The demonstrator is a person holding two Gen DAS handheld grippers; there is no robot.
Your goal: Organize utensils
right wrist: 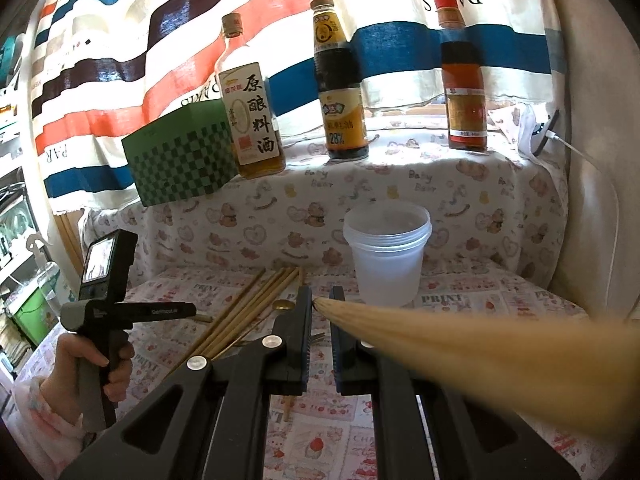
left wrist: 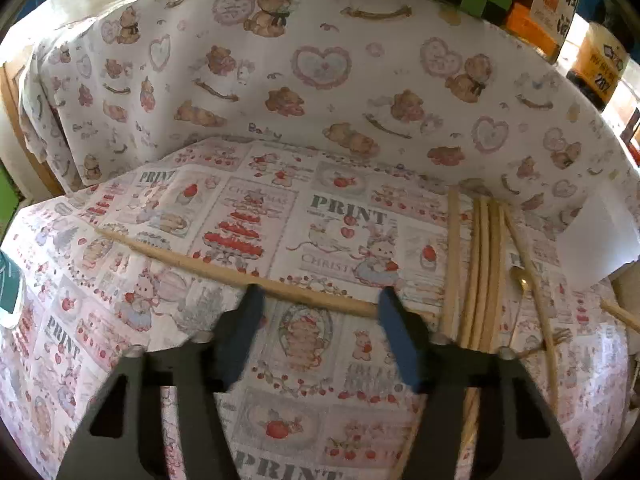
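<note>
Only right wrist view shows plastic cup (right wrist: 387, 254).

Home kitchen corner, makeshift setup. Bench (left wrist: 280, 360) covered with a cartoon print cloth; bear-print cloth (left wrist: 320, 60) drapes the ledge behind. Three sauce bottles on the ledge: cooking wine (right wrist: 252, 120), soy sauce (right wrist: 340, 100), a reddish one (right wrist: 464, 92). Striped curtain (right wrist: 160, 40) backlit behind them. Green checkered box (right wrist: 180, 160), plastic tub (right wrist: 388, 252), loose chopsticks (right wrist: 248, 312) on the bench. Cluttered shelves (right wrist: 16, 184) at far left.
</note>
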